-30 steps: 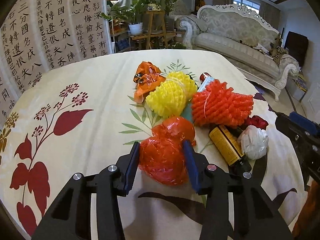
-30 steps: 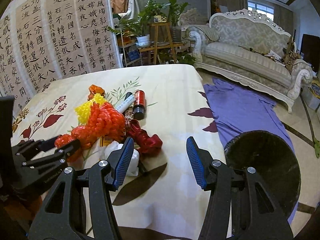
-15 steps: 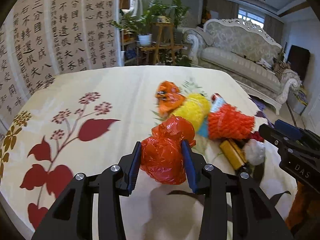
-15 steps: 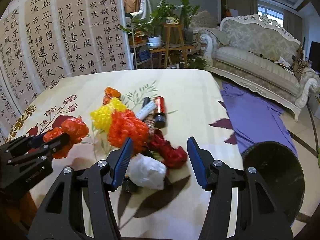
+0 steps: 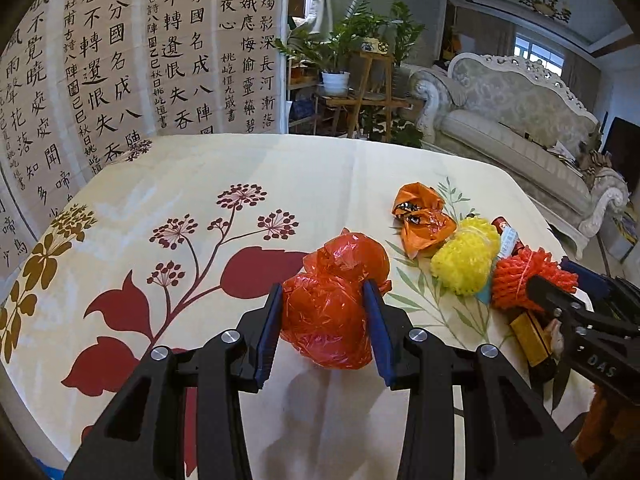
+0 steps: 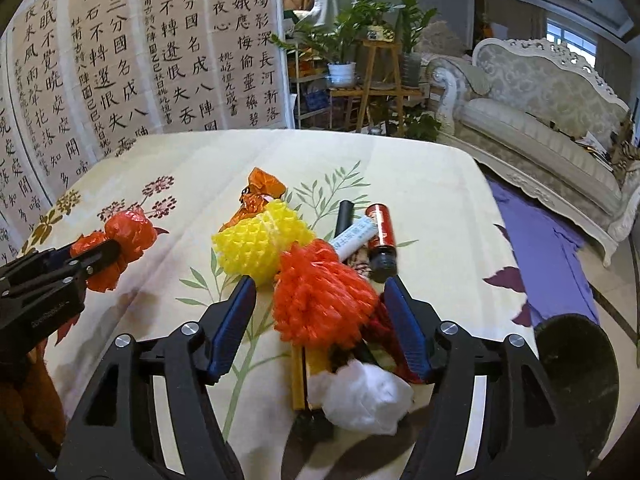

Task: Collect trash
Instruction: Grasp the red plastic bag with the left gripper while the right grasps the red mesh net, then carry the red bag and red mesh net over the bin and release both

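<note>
My left gripper [image 5: 324,322] is shut on a crumpled red plastic bag [image 5: 332,308], held just above the flowered tablecloth [image 5: 200,208]; the right wrist view shows that bag [image 6: 120,244] at far left. The jaws of my right gripper [image 6: 322,320] are opening, and an orange foam net [image 6: 320,300] sits between them with gaps on both sides. A white crumpled wad [image 6: 362,396] lies below it. A yellow foam net [image 6: 260,242], an orange wrapper [image 6: 260,190], a dark red wrapper and two small bottles [image 6: 382,236] make up the rest of the pile.
A black round bin [image 6: 576,384] stands on the floor at the table's right edge, beside a purple cloth [image 6: 544,248]. A calligraphy screen [image 5: 120,60], potted plants [image 5: 340,52] and a pale sofa [image 5: 520,128] lie beyond the table.
The left gripper has carried the red bag left, away from the pile. The right gripper has swung left over the pile and widened, so the orange net now lies between its fingers.
</note>
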{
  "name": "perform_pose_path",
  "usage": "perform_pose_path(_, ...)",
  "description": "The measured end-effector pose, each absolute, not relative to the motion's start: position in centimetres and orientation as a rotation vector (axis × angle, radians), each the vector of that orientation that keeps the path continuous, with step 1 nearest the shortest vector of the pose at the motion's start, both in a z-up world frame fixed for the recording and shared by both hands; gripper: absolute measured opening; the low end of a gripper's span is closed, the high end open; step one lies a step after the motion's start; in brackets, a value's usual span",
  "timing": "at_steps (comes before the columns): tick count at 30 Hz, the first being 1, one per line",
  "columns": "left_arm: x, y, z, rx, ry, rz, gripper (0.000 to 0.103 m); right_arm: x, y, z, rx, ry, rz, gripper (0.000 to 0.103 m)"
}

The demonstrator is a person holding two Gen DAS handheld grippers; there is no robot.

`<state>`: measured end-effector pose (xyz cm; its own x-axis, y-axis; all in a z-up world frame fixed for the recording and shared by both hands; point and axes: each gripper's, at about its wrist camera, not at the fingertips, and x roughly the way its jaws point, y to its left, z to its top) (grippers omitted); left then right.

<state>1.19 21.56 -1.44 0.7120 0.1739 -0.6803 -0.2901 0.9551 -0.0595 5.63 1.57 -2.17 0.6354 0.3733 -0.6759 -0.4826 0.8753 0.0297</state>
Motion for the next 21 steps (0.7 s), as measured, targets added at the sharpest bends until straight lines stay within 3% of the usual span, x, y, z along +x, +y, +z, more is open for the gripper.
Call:
perform_pose_path(2,1.3,21.6,-1.7,-0.172,0.742,0.251,0.04,5.9,2.1,-2.6,-0.174,0.751,0.496,0.064)
perform_pose_path(5,1.2,21.4,-1.9,-0.176,0.747,0.243,0.04,6.1,2.4,-3.1,-0.187,0.775,0.497,0.05)
perform_pose_path(9,1.2,21.2,-2.1,-0.177,0.752,0.239,0.041,6.2,2.4,-3.2,-0.189,0.769,0.5,0.042)
perform_pose_path(21,0.5,18.1,-0.5,-0.157,0.714,0.167,0.04,4.1,-0.9,-0.5,-0.134,0.681,0.463,0.04)
